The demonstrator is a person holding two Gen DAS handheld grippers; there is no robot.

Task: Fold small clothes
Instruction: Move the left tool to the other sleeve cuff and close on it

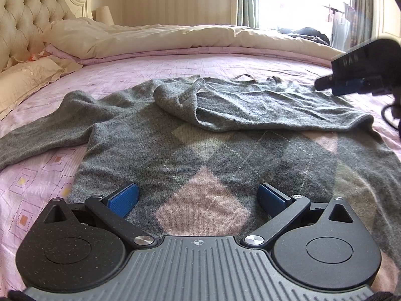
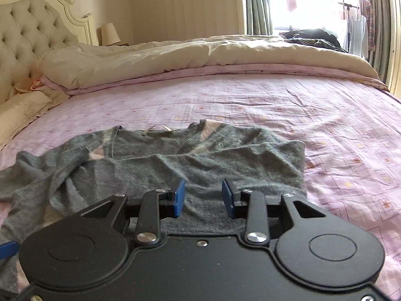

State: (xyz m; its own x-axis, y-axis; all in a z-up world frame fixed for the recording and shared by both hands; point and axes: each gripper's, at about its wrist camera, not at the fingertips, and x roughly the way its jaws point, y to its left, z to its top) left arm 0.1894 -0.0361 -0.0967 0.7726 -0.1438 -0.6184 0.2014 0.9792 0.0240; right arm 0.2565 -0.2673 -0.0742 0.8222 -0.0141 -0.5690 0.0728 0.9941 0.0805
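A grey sweater (image 1: 200,148) with a pink and cream argyle front lies flat on the pink bedsheet. Its right sleeve (image 1: 250,105) is folded across the chest; its left sleeve (image 1: 37,135) stretches out to the left. My left gripper (image 1: 198,198) is open wide just above the lower body of the sweater, holding nothing. My right gripper (image 2: 203,195) is open over the folded sleeve near the sweater (image 2: 175,160) shoulder, with cloth lying between the blue pads but not pinched. The right gripper also shows at the right edge of the left wrist view (image 1: 323,84).
A cream duvet (image 1: 175,37) is bunched along the far side of the bed. Pillows (image 1: 22,80) and a tufted headboard (image 1: 22,12) are at the left. Dark clothes (image 2: 313,37) lie at the far right by the window. Bare pink sheet (image 2: 338,138) extends right of the sweater.
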